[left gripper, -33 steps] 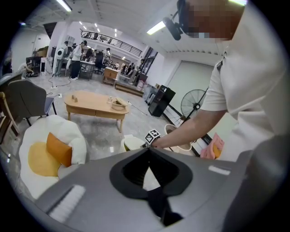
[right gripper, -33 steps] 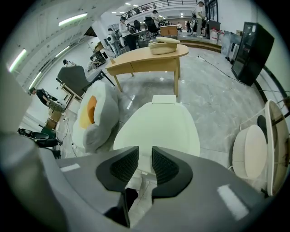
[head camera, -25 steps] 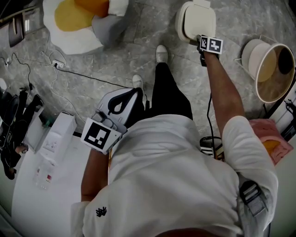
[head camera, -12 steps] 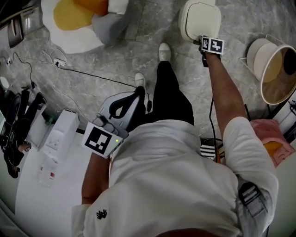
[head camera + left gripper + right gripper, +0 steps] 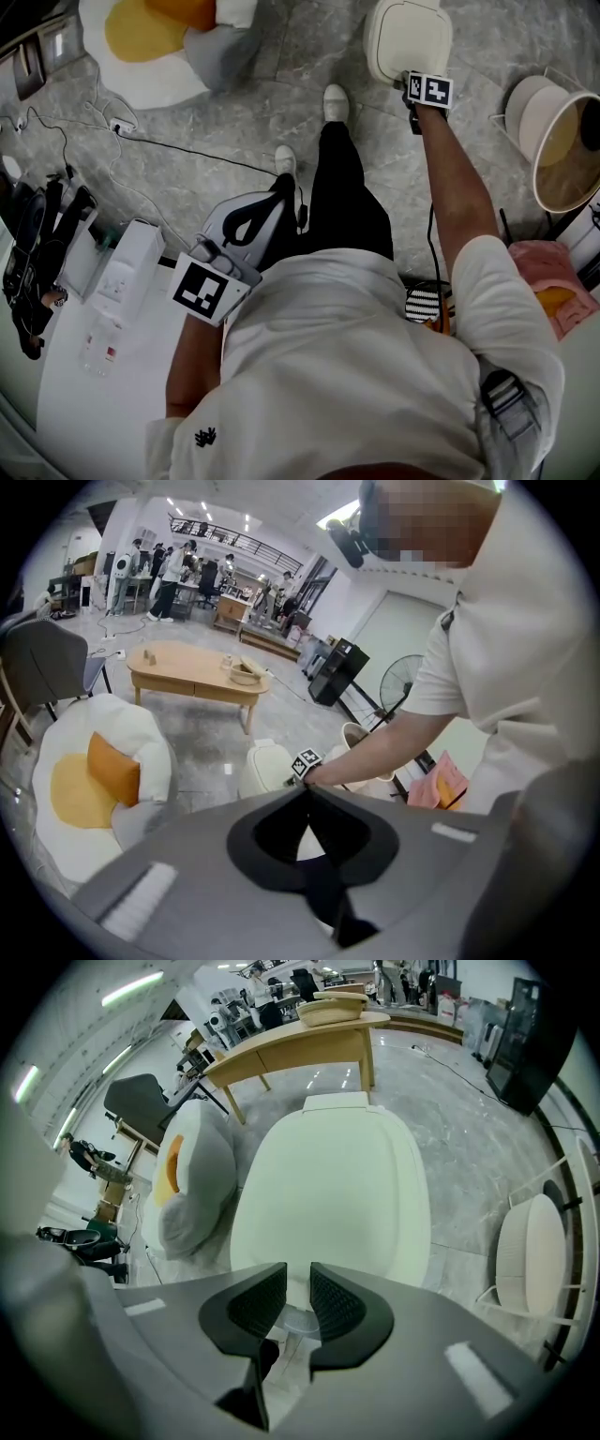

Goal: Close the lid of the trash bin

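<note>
Lid (image 5: pixel 330 1194) of the cream trash bin (image 5: pixel 406 37) on the floor looks flat down, hardly changed from a second ago (job seems nearly done). Right gripper (image 5: pixel 298 1288) stays at its front lip, jaws narrow around it. Left gripper (image 5: pixel 307 791) hangs back, jaws together, empty.

One trash bin (image 5: pixel 405 37), two hand-held grippers (image 5: pixel 305 794) (image 5: pixel 299 1279), two white shoes (image 5: pixel 334 101) (image 5: pixel 286 161), and one egg-shaped cushion (image 5: pixel 141 47) at upper left.
</note>
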`<state>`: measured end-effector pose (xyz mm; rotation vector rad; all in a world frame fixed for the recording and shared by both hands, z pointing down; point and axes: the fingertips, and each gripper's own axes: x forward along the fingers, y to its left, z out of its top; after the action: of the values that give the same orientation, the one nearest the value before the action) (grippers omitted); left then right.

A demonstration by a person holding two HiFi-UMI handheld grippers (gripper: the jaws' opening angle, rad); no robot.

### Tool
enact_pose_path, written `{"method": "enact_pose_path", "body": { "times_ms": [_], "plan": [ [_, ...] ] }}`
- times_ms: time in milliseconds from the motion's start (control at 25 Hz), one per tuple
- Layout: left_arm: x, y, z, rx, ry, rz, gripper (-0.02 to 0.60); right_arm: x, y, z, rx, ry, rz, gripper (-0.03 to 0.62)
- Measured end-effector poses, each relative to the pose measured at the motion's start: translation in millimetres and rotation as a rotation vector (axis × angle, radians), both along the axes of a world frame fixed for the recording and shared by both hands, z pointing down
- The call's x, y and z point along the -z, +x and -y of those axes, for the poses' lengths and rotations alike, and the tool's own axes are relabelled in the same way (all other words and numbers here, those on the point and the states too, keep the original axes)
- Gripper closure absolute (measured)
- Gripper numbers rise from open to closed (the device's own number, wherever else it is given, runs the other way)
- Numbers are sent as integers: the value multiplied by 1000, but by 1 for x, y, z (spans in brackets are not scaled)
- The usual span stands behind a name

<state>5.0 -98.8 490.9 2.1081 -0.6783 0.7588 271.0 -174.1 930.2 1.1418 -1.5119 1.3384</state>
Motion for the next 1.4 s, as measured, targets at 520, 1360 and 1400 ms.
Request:
{"method": "enact_pose_path", "body": {
  "times_ms": [520, 1360, 1400],
  "plan": [
    [-2, 7, 4, -14, 5, -10, 526, -3, -1, -6, 24, 8, -4, 520],
    [61, 19, -31, -90, 209, -101, 526, 116, -8, -51, 31, 143, 18, 520],
    [67, 19, -34, -98, 225, -109, 526, 125, -10, -55, 32, 154, 22, 520]
  ]
}}
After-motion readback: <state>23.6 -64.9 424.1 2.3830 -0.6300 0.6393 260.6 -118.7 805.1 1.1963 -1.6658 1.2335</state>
